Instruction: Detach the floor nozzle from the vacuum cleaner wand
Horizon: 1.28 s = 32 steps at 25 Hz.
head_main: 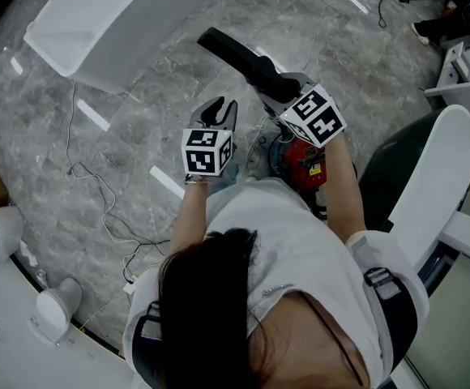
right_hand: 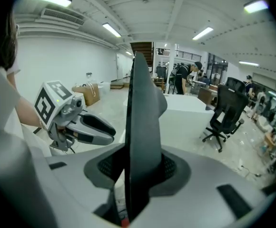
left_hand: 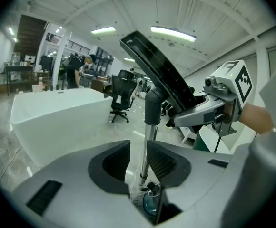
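Right gripper view shows the right gripper (right_hand: 138, 171) clamped across the flat black floor nozzle (right_hand: 140, 118), which tops the wand (left_hand: 150, 144). The left gripper (left_hand: 138, 158) stands part-open around the wand, not pressing. The nozzle looks rigid, light and smooth, so grip it close to the wand.

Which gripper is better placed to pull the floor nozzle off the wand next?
Right. The right gripper is clamped on the floor nozzle, so it can likely pull now. The left gripper has the wand between its jaws, but they stand apart, so it would first need to close.
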Each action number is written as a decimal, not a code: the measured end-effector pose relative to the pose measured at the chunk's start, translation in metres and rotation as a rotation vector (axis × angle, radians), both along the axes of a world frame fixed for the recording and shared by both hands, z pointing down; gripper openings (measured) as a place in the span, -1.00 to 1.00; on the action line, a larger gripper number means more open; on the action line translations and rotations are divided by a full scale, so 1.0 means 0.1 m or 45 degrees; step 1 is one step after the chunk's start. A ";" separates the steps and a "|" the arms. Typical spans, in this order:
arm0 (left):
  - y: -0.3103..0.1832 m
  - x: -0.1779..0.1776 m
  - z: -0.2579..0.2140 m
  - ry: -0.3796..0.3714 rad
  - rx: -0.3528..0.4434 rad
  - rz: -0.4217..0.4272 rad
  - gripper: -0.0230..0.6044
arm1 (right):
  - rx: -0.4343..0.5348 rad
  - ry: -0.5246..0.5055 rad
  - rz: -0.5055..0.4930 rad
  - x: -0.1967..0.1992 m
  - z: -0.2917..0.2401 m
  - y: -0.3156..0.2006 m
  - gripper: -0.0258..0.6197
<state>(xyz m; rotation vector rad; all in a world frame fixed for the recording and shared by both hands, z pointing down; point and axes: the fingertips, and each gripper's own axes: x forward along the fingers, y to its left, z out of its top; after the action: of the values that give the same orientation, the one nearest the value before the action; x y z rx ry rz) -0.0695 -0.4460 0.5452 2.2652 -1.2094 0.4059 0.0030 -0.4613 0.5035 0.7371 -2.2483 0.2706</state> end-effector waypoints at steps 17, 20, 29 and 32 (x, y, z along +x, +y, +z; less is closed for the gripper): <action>-0.24 0.51 0.40 0.125 -0.067 0.231 -0.41 | -0.056 -0.009 0.060 0.01 -0.02 -0.05 -0.46; -0.28 0.59 0.49 0.145 -0.066 0.230 -0.41 | -0.064 -0.013 0.070 0.02 -0.02 -0.05 -0.46; -0.46 0.82 0.36 0.200 0.040 0.279 -0.31 | -0.091 -0.032 0.090 0.04 -0.03 -0.05 -0.46; -0.50 0.93 0.35 0.202 0.060 0.308 -0.31 | -0.098 -0.042 0.096 0.06 -0.03 -0.04 -0.46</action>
<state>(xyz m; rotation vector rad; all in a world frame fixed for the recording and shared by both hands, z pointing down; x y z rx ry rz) 0.0235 -0.4956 0.5800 2.4426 -0.8780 0.2816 0.0092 -0.4656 0.5000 0.7828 -2.2308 0.4058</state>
